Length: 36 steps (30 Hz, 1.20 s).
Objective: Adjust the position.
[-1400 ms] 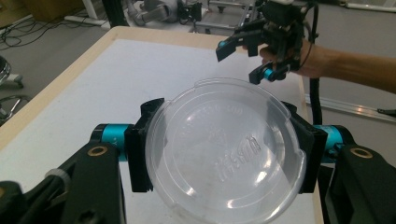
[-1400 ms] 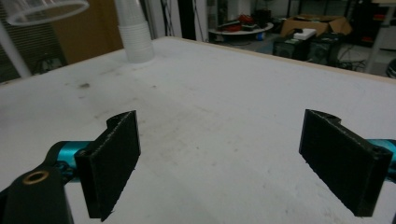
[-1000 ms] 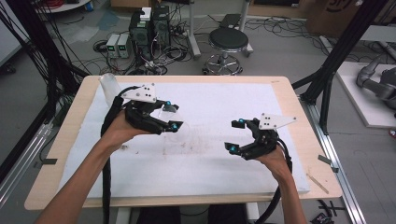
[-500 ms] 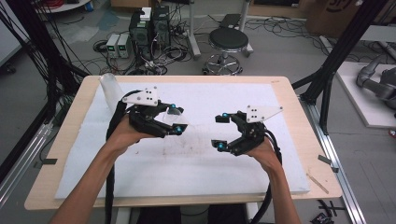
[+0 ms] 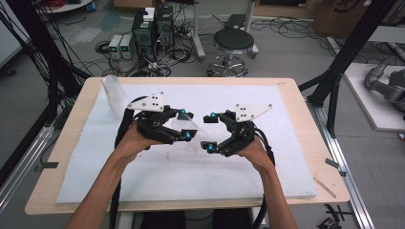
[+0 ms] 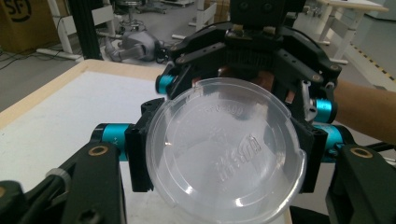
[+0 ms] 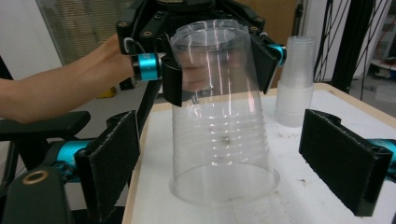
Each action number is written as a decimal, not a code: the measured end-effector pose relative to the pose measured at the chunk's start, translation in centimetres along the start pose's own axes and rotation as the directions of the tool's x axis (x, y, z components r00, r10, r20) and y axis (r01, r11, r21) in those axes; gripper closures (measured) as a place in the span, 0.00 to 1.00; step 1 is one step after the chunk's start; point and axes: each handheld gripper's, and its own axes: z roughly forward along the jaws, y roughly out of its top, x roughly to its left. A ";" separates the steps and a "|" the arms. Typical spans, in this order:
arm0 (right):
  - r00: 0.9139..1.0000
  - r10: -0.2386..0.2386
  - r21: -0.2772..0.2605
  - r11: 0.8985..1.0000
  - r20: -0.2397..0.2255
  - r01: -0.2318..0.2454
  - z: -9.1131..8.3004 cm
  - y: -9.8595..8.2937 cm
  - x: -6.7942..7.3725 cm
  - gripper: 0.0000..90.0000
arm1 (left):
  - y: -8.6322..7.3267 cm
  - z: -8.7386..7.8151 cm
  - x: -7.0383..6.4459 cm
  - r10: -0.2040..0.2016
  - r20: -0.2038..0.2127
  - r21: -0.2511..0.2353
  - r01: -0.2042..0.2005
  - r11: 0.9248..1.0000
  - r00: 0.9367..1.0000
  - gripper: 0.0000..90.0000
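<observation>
High view, left to right: we see a stack of cups [image 5: 113, 97] standing at the far left of the white mat [image 5: 286, 157], well apart from both grippers. Our left gripper [image 5: 184, 125] is held above the mat, left of centre, with its jaws closed on a clear cup [image 5: 182, 125]. The cup lies roughly on its side in that grip, its mouth pointing right. Our right gripper [image 5: 208, 131] faces it from the right, just beside the mouth, with its jaws spread apart and nothing between them.

Left gripper view: we look at the cup's [image 6: 224, 149] round base, clamped between the two black pads [image 6: 140, 156]. The right gripper [image 6: 252, 46] sits directly behind the cup, jaws wide on either side of it.

Right gripper view: the cup [image 7: 219, 116] is pinched near its base by the left gripper [image 7: 210, 56], and its wide mouth points towards us. Our own two pads [image 7: 112, 163] stand clear of the cup wall on both sides, not touching it. The stack [image 7: 294, 81] stands behind on the mat.
</observation>
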 end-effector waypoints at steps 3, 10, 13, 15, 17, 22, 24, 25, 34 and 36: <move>1.000 0.002 0.011 1.000 -0.006 -0.002 0.4 -0.1 -0.1 0.14 | -0.1 0.2 0.0 -0.008 0.012 -0.035 0.009 0.999 1.000 0.44; 1.000 -0.007 0.012 1.000 -0.014 0.007 1.0 0.0 0.0 0.14 | -0.1 0.7 -0.1 -0.009 0.039 -0.069 0.012 0.998 0.999 0.44; 1.000 -0.007 0.016 1.000 -0.018 0.007 1.3 -0.1 0.0 0.14 | -0.1 0.6 -0.2 -0.011 0.037 -0.071 0.013 0.997 0.999 0.44; 1.000 -0.009 0.019 1.000 -0.025 0.010 1.6 -0.1 0.0 0.16 | -0.1 0.5 -0.2 -0.014 0.035 -0.072 0.016 0.997 0.999 0.44; 0.999 -0.017 0.025 1.000 -0.030 0.017 1.9 -0.1 0.1 0.17 | -0.1 0.5 -0.2 -0.014 0.038 -0.078 0.017 0.997 0.999 0.44; 0.999 -0.017 0.035 0.999 -0.034 0.019 2.3 -0.2 0.1 0.17 | 0.0 0.4 -0.3 -0.019 0.038 -0.084 0.023 0.996 0.999 0.44; 0.999 -0.016 0.042 0.999 -0.033 0.017 2.4 -0.2 0.1 0.18 | 0.0 0.4 -0.2 -0.017 0.039 -0.084 0.020 0.996 0.999 0.44; 0.999 -0.021 0.042 0.999 -0.031 0.022 2.5 -0.2 0.0 0.19 | 0.0 0.4 -0.2 -0.020 0.041 -0.089 0.024 0.996 0.999 0.44; 0.999 -0.042 0.050 0.998 -0.016 0.043 2.4 -0.2 0.1 0.37 | 0.0 0.3 -0.1 -0.018 0.050 -0.087 0.023 0.996 0.999 0.44; 0.999 -0.045 0.051 0.998 -0.014 0.046 2.3 -0.2 0.1 0.39 | 0.0 0.3 -0.2 -0.021 0.050 -0.083 0.025 0.996 0.999 0.43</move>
